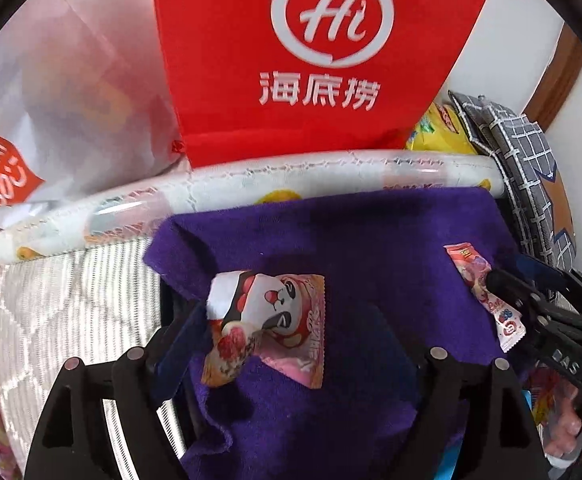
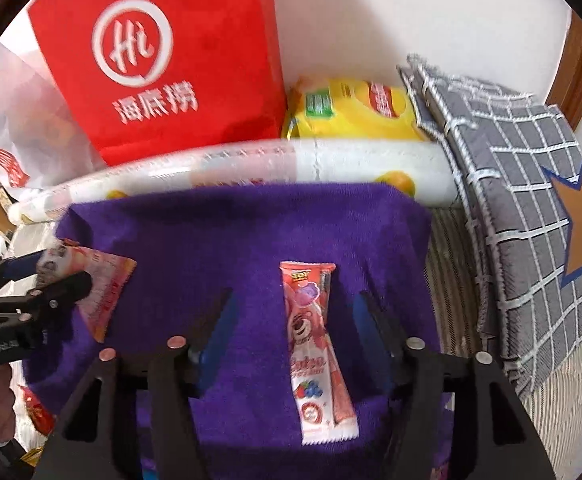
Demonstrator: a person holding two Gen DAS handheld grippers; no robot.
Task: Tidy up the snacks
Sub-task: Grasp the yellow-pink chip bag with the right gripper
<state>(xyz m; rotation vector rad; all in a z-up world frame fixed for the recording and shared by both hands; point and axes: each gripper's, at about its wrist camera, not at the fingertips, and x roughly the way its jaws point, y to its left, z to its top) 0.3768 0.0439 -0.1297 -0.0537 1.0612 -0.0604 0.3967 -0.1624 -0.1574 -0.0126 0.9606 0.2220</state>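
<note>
A purple cloth (image 1: 331, 232) is spread over a striped surface. On it lies a pink panda-print snack packet (image 1: 279, 320), partly crumpled, between the spread fingers of my left gripper (image 1: 287, 312), which is open. A long pink bear-print stick snack (image 2: 315, 344) lies flat on the cloth (image 2: 251, 220) between the blue pads of my right gripper (image 2: 295, 294), which is open and clear of the wrapper on both sides. From each wrist view the other gripper shows at the side: the right gripper (image 1: 511, 270) over the stick snack (image 1: 479, 292), the left gripper (image 2: 61, 270) over the panda packet (image 2: 103, 284).
A red bag with a white Hi logo (image 1: 311, 60) stands behind the cloth, beside a white plastic bag (image 1: 71, 100) and a yellow packet (image 2: 355, 108). A long white wrapped roll (image 2: 251, 164) lies along the cloth's far edge. A grey checked cushion (image 2: 531, 200) sits to the right.
</note>
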